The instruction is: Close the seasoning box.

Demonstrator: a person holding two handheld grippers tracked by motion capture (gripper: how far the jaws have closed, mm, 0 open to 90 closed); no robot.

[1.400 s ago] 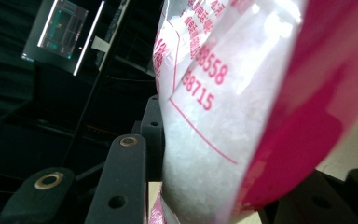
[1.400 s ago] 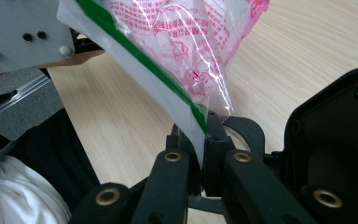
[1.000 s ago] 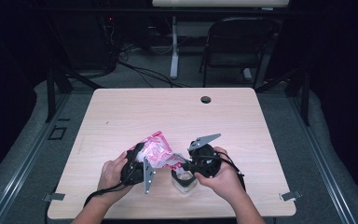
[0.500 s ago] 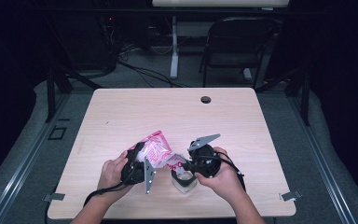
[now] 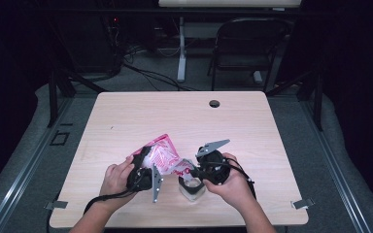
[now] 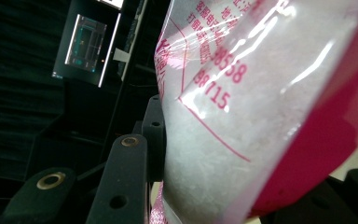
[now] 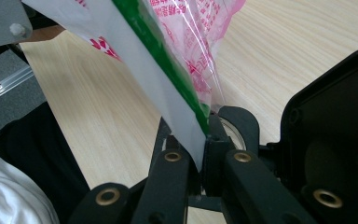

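Note:
A pink and clear plastic bag point(image 5: 161, 154) of white grains hangs tilted over the table's front middle. My left gripper point(image 5: 144, 171) is shut on its fat lower part; in the left gripper view the bag point(image 6: 261, 116) bulges between the two black jaws. My right gripper point(image 5: 197, 173) is shut on the bag's flat white and green edge strip point(image 7: 177, 93), pinched between the fingertips point(image 7: 203, 145). A small clear round container point(image 5: 191, 188) sits on the table just beneath the bag's low end, between the two hands.
The light wooden table point(image 5: 184, 116) has a dark round hole point(image 5: 214, 103) near its far edge. A black chair point(image 5: 245, 48) and cables stand on the floor beyond. Metal clips point(image 5: 301, 204) sit at the front corners.

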